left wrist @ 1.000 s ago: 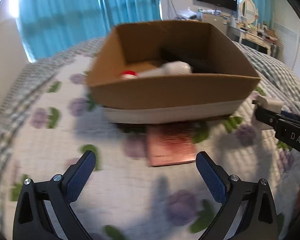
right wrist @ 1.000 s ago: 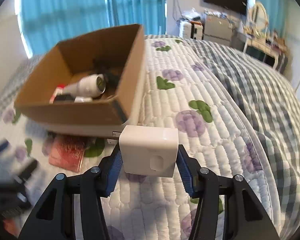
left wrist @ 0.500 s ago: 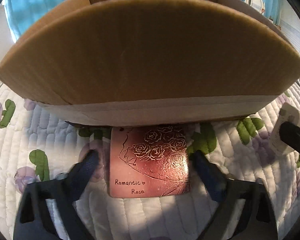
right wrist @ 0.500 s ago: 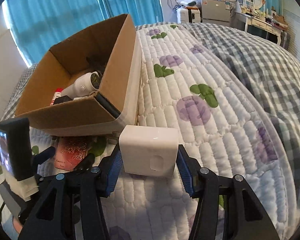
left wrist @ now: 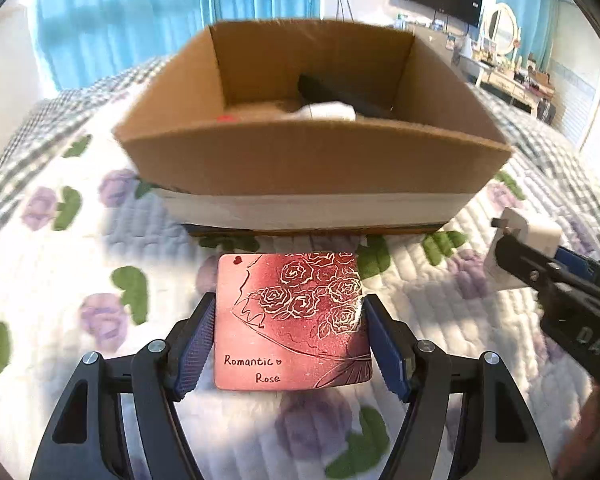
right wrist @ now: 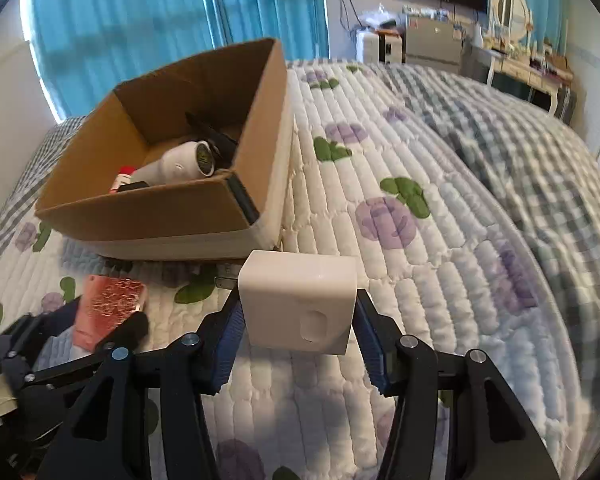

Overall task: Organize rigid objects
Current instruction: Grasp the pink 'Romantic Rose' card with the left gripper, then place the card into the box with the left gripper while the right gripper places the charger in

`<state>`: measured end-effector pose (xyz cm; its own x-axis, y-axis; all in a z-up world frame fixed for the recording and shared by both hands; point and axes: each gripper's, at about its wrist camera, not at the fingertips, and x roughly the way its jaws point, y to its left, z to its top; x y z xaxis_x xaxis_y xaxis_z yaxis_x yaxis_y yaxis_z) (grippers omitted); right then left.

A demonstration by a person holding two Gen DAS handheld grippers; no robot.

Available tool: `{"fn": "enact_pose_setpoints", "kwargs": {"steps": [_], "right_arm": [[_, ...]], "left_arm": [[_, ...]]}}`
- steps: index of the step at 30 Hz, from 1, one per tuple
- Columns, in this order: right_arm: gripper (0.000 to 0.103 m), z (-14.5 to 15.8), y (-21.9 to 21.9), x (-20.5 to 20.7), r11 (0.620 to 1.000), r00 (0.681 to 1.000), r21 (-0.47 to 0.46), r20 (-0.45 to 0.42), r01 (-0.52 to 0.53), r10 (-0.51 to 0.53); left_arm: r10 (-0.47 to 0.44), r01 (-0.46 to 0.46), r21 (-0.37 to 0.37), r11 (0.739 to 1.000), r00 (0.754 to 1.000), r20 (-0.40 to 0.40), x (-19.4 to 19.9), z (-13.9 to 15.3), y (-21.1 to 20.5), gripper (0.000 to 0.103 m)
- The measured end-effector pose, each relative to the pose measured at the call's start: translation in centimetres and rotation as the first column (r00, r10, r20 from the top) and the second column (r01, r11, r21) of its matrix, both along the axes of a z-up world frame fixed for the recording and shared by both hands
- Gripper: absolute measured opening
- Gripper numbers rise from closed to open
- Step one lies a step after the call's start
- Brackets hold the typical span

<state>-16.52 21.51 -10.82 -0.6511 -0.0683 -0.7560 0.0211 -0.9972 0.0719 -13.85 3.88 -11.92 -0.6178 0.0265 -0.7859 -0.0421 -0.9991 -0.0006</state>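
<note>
**Both grippers loaded, box ahead on the quilt**

Left wrist view. The left gripper [left wrist: 287, 340] is clamped on a pink metallic card [left wrist: 292, 320] printed with roses and the words "Romantic Rose"; a blue pad [left wrist: 194, 350] presses each long side edge. The card's far edge points at the near wall of the cardboard box [left wrist: 312, 164], which sits on the floral quilt [left wrist: 80, 248]. A strip of bare quilt lies between the card's far edge and the box base. The box is open at the top; a black object [left wrist: 340, 94] and a white item show over its near rim (too blurred to name from here). At right, the right gripper [left wrist: 520, 256] holds a white charger block [left wrist: 530, 236], just beside the box's near right corner but apart from it.

Right wrist view. The right gripper [right wrist: 298, 340] is closed on the white charger block [right wrist: 298, 300], pads against its left and right faces, metal prongs pointing toward the box [right wrist: 160, 208]. Inside the box lie a white hair dryer [right wrist: 180, 166], a red-capped item [right wrist: 126, 172] and a black object. Right of the box the quilt [right wrist: 420, 280] runs open to a checked blanket [right wrist: 540, 160]. At lower left, the left gripper [right wrist: 100, 316] holds the pink card [right wrist: 108, 304].
</note>
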Motion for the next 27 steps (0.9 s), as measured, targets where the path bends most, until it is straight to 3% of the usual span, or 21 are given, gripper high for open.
{"fn": "enact_pose_setpoints", "kwargs": {"steps": [9,16,27], "right_arm": [[0.052,3.9,-0.8,3.1,0.999,0.997,0.035,-0.074,-0.034,0.036],[0.052,8.7,-0.8,4.5,0.998,0.988,0.042,-0.141,-0.056,0.061],[0.052,16.1,-1.8,0.9,0.991,0.957,0.046,-0.257,-0.125,0.133]], "left_arm": [[-0.021,0.023,0.021,1.000,0.994,-0.108,4.0,6.5,-1.6,0.072],[-0.027,0.036,0.035,0.999,0.976,-0.216,3.9,11.6,-1.5,0.072],[-0.039,0.045,0.009,0.999,0.942,-0.332,-1.1,16.9,-2.3,0.072]]}}
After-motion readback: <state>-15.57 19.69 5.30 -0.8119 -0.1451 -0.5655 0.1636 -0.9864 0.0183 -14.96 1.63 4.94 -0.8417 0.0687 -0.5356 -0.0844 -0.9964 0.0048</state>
